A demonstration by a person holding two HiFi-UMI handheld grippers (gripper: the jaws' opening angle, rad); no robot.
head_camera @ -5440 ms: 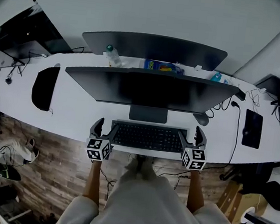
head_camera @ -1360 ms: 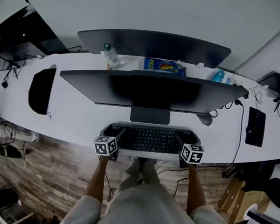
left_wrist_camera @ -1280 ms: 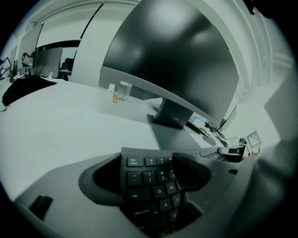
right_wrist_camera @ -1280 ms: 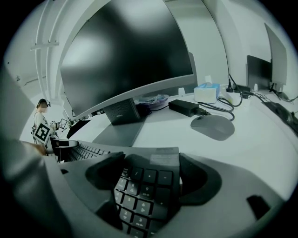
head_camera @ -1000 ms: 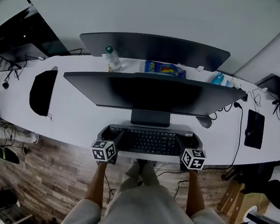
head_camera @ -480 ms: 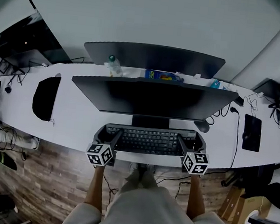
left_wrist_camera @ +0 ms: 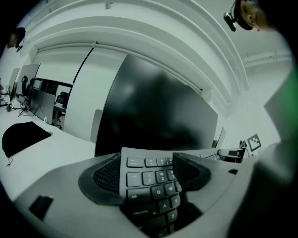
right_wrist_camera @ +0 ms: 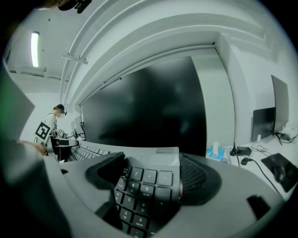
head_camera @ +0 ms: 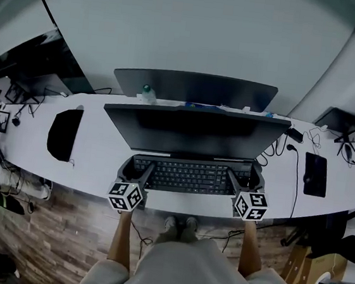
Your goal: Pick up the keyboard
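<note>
My left forearm point(head_camera: 121, 240) and right forearm point(head_camera: 249, 248) reach forward, roughly parallel. I have the left gripper point(head_camera: 138, 167) clamped on the left end of the keyboard point(head_camera: 189, 175) and the right gripper point(head_camera: 243, 177) clamped on its right end.

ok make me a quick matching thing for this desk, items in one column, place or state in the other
1 left tongs
2 right tongs
3 monitor
4 black pad

a behind the keyboard
b flat on the desk, far left
c shut on the keyboard's number-pad end
d shut on the keyboard's esc end

Pairs: 1-d, 2-c, 3-a, 4-b
</note>
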